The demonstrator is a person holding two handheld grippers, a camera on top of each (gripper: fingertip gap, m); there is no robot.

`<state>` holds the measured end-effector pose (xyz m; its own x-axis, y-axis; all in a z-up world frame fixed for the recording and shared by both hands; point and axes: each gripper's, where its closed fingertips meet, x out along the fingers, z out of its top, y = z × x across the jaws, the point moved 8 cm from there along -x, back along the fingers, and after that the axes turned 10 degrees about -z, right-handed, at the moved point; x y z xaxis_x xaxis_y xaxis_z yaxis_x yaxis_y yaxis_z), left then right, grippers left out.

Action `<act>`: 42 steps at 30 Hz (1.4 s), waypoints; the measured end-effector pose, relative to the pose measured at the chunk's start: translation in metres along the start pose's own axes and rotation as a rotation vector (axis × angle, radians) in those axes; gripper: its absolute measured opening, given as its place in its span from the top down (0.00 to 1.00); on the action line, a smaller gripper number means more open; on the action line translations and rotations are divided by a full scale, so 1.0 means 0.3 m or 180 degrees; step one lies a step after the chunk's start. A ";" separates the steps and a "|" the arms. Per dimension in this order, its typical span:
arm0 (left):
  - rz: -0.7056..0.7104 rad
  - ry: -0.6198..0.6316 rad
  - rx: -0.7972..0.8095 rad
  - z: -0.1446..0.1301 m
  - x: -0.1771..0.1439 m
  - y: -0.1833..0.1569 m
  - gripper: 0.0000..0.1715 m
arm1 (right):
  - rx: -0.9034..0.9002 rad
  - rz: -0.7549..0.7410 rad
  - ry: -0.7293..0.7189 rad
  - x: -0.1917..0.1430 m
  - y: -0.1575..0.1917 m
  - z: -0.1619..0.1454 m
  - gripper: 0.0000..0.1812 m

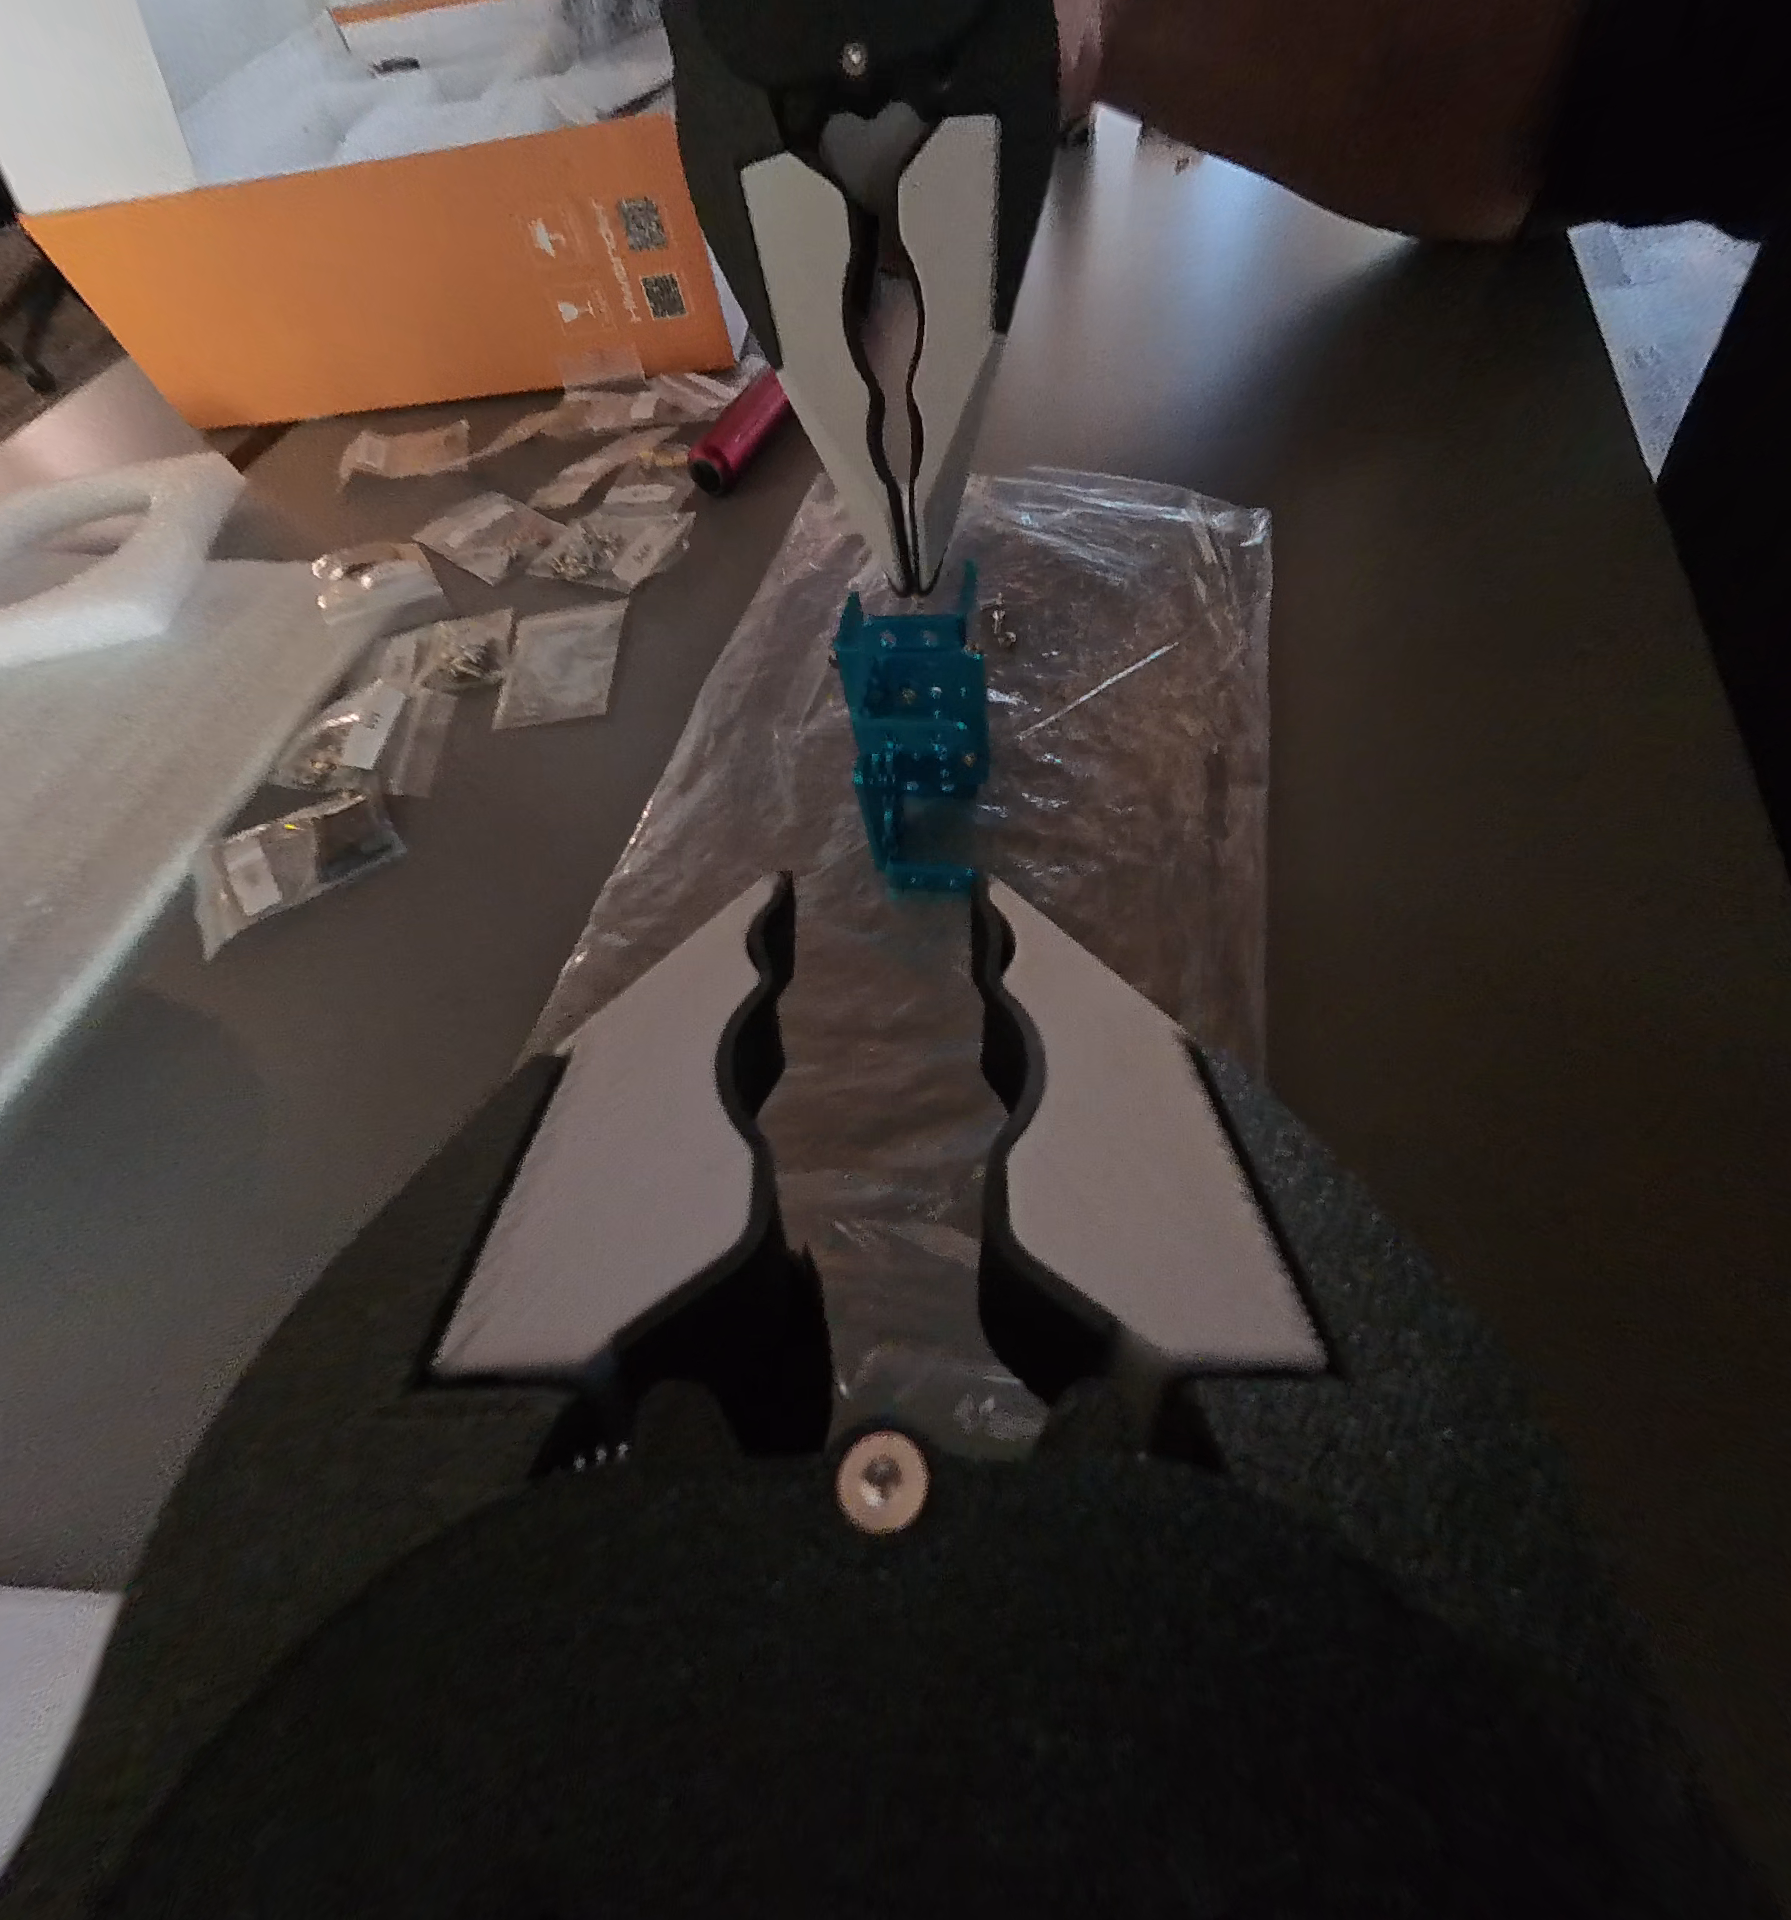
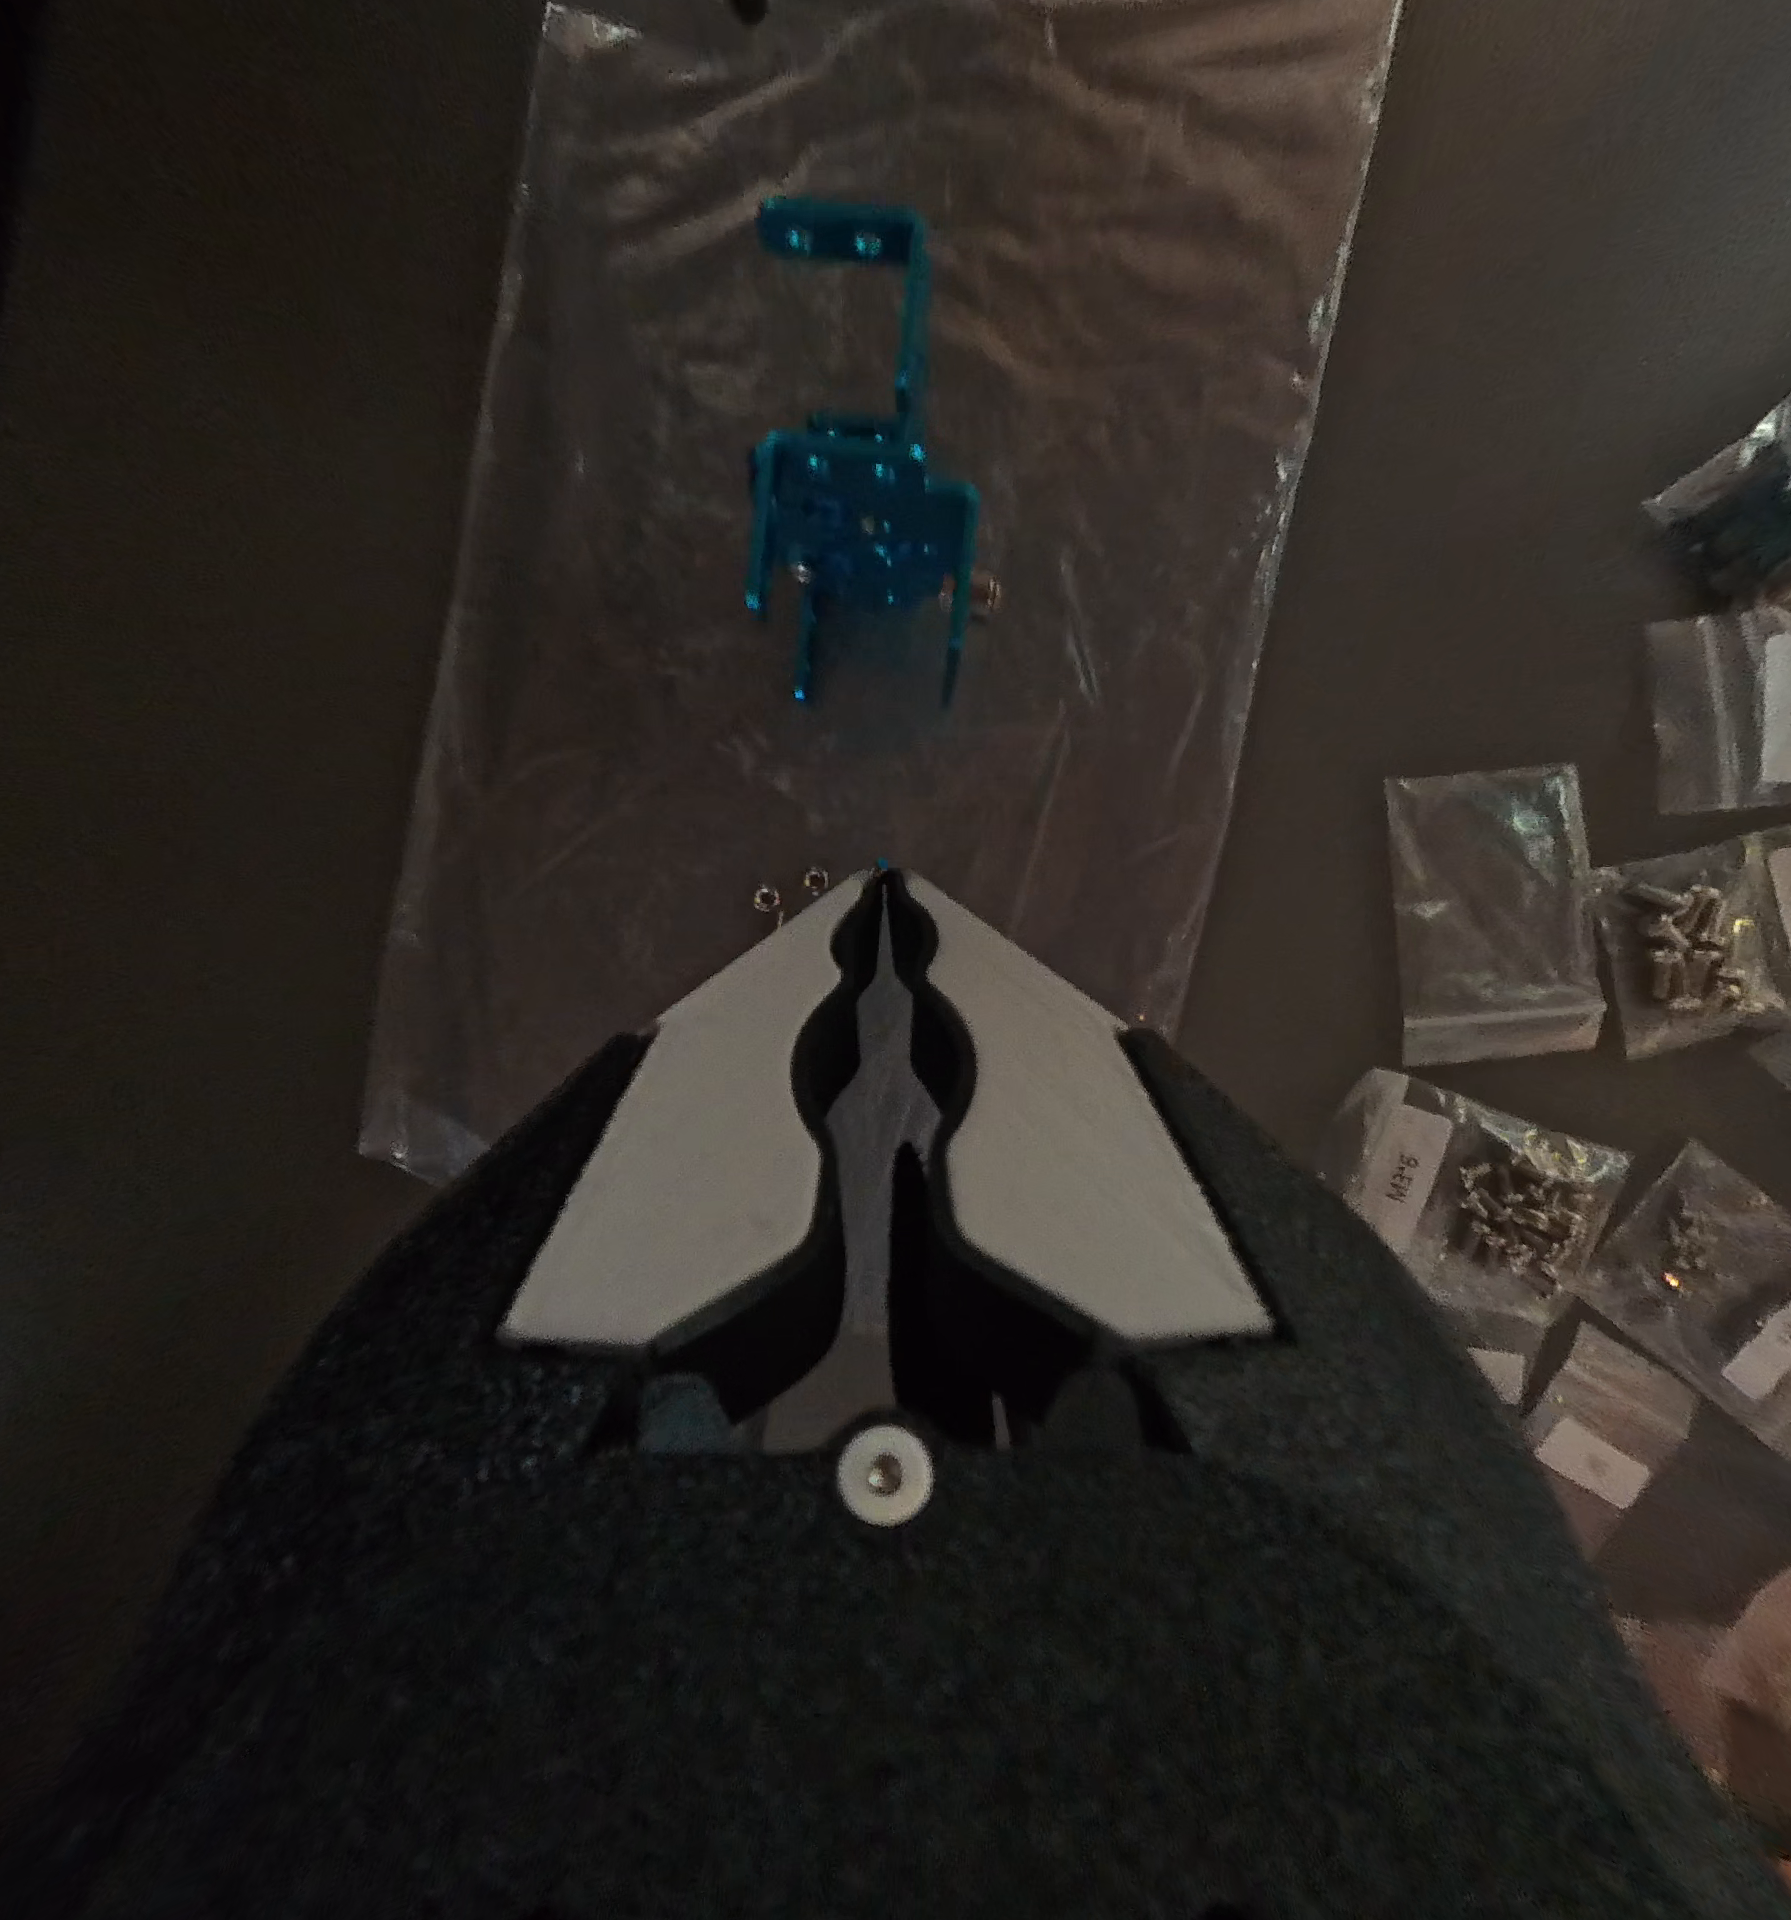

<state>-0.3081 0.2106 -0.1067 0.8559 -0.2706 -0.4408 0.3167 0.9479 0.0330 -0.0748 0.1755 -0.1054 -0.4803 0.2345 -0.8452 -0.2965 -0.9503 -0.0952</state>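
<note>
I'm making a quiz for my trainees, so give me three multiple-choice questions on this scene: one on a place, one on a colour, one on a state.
1. The blue bracket assembly lies on: A) white foam B) a clear plastic bag C) a metal tray.
2. The lower side of the box is: A) orange B) green C) black.
3. The left tool is: A) shut on a screw B) shut on nothing C) open.
Answers: B, crinkled film spreads under the assembly; A, orange shows below its white top; C, a wide gap separates its fingers.
</note>
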 end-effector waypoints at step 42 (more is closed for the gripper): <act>-0.0321 0.0034 -0.0066 0.108 0.052 0.096 0.81 | -0.0131 0.0052 0.0721 0.054 0.036 0.002 0.98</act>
<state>-0.2725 0.2281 -0.0835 0.8156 -0.3631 -0.4505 0.3924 0.9193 -0.0305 -0.0863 0.1692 -0.1196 -0.2857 0.1714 -0.9429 -0.2540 -0.9622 -0.0980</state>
